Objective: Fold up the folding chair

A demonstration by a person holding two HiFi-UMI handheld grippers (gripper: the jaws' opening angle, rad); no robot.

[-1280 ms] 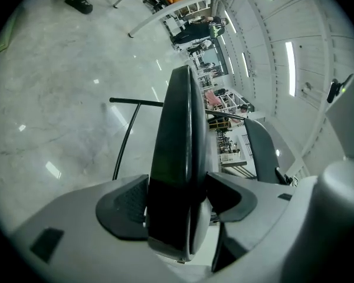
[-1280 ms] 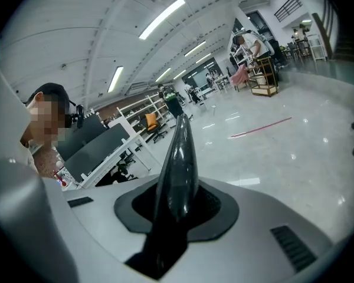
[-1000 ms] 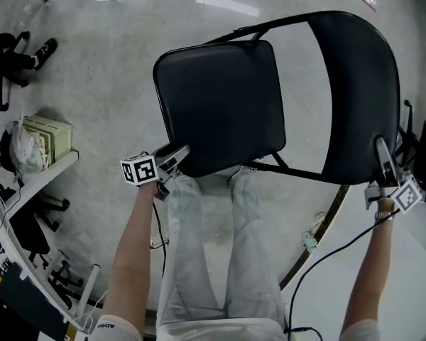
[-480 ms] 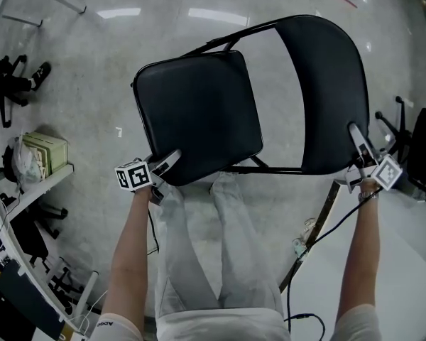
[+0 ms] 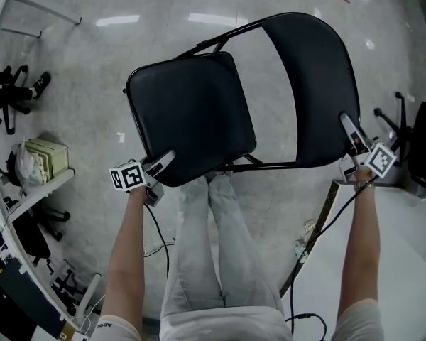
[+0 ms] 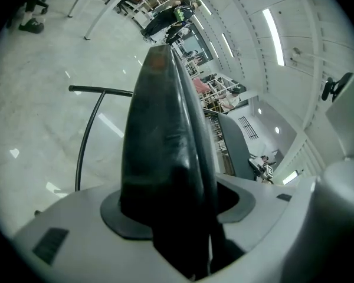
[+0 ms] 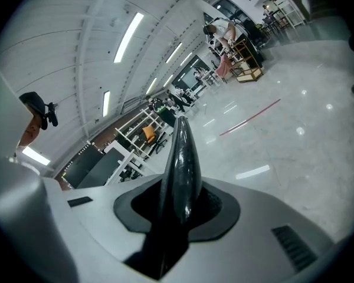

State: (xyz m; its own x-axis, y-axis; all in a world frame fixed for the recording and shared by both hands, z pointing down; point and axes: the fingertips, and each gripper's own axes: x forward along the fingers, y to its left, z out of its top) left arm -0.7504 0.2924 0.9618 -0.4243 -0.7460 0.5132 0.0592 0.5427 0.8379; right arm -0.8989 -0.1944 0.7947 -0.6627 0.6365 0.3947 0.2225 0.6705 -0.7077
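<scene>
Closing left tongs [image 5: 165, 160] on seat [image 5: 192, 112] | right tongs [image 5: 348, 128] clamp backrest [image 5: 316, 84] | pad contact seemingly gripper-view only

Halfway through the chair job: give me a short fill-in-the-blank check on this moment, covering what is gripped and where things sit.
1. The right tongs are shut on the edge of the chair's ____.
2. In the head view, the person's legs show just below the chair's ____.
3. Both pads of the folding chair are ____ in colour.

Missing words: backrest; seat; black.
</scene>
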